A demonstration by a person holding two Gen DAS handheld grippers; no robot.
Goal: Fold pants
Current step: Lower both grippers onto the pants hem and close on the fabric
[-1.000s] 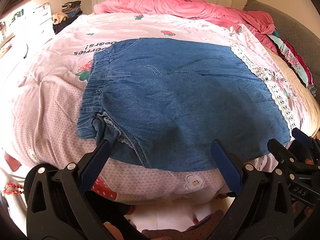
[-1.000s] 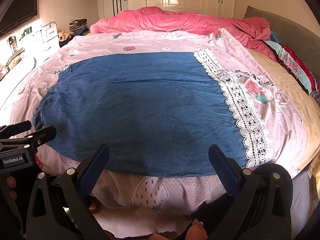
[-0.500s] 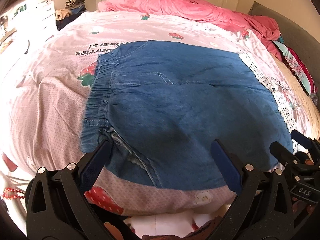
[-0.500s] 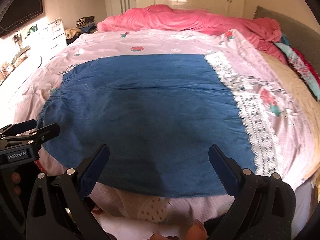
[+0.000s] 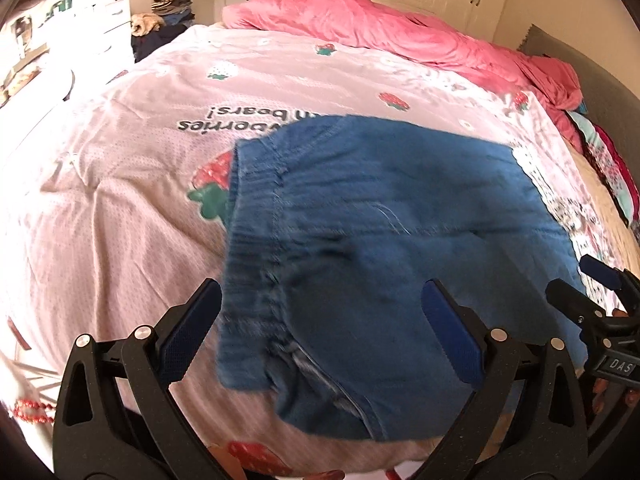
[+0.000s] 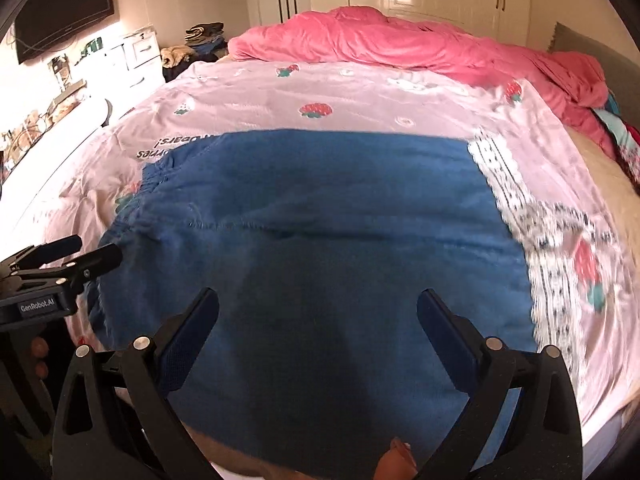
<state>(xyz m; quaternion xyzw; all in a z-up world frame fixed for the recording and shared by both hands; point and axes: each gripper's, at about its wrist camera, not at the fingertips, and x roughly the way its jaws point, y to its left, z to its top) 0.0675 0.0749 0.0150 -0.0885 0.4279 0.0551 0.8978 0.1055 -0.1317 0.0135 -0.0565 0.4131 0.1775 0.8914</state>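
Note:
Blue denim pants lie flat on the pink strawberry-print bedspread, folded lengthwise, elastic waistband at the left, legs running right. In the right wrist view the pants fill the middle. My left gripper is open and empty, hovering over the waistband's near corner. My right gripper is open and empty, over the near edge of the legs. Each gripper shows at the edge of the other's view: the right gripper and the left gripper.
A crumpled pink duvet lies at the far side of the bed. A lace-trimmed band of the bedspread runs right of the pants. White drawers and a clothes pile stand far left. Grey headboard at right.
Both grippers have moved forward and lower over the near edge of the pants, which now look larger and closer. Both stay open. The pants have not moved.

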